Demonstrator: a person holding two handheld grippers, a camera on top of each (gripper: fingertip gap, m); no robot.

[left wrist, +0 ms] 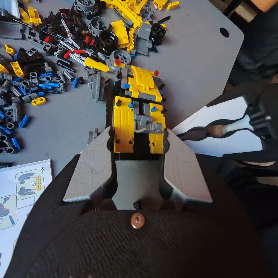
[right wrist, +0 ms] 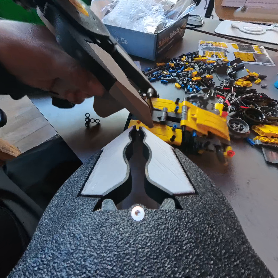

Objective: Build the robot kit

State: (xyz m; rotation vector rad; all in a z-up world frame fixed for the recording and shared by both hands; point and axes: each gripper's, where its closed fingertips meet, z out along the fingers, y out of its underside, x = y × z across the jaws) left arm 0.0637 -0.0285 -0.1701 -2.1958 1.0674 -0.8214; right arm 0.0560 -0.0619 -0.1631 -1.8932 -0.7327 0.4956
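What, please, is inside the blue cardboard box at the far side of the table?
The blue cardboard box stands open and holds crumpled clear plastic bags that rise above its rim. Whatever lies beneath or within those bags is covered and cannot be seen.

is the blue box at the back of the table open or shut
Open. The blue box has no lid on top, and crumpled clear plastic bags stick up out of it.

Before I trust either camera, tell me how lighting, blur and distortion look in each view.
Left wrist view: wide-angle bending curves the grey table edge, the instruction booklet is soft, and shadow covers the near end of the yellow model. Right wrist view: motion blur smears the model's far end and the loose parts, and glare washes out the plastic bags in the box.
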